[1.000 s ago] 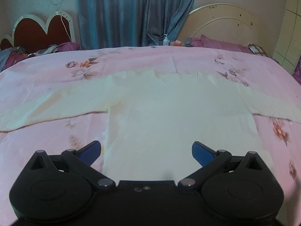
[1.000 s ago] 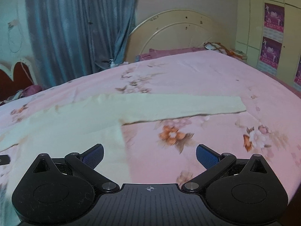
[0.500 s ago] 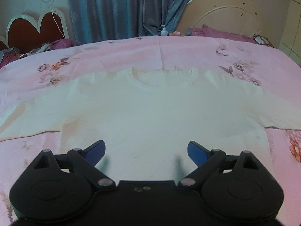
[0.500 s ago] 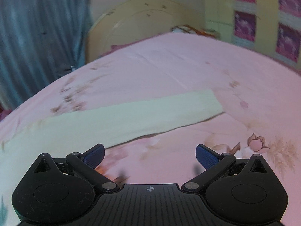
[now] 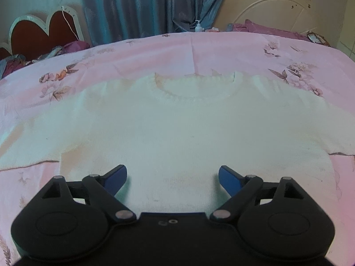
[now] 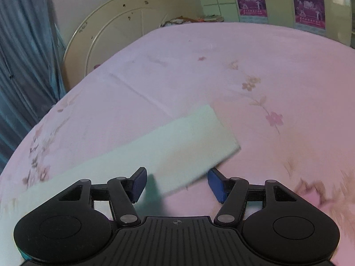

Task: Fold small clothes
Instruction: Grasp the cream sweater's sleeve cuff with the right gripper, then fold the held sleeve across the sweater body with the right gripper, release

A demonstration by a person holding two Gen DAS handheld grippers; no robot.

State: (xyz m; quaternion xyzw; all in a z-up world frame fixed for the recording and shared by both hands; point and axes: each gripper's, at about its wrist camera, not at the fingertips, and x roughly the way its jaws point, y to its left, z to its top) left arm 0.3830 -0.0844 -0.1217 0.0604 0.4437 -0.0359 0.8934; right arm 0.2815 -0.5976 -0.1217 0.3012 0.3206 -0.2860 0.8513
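Note:
A cream knitted sweater (image 5: 177,128) lies flat on the pink bed, front up, collar (image 5: 195,88) at the far side and both sleeves spread out. My left gripper (image 5: 172,178) hovers over the lower middle of its body; the jaws are closing, wide apart, with only flat fabric under them. In the right wrist view the sweater's sleeve (image 6: 155,146) runs from the lower left to its cuff (image 6: 219,130). My right gripper (image 6: 177,182) is low over the sleeve near the cuff; its jaws are closing and the sleeve's near edge lies between the blue pads without being pinched.
A pink floral bedsheet (image 5: 233,51) covers the whole bed. A cream round headboard (image 6: 106,42) and blue curtains (image 5: 137,6) stand behind it. A heart-shaped red headboard (image 5: 42,33) and piled clothes sit at the far left. A small white bottle (image 5: 199,27) stands beyond the bed.
The left gripper slid right and forward over the sweater's body and narrowed a little. The right gripper swept right along the sleeve to the cuff, sank lower, rolled, and its jaws drew in.

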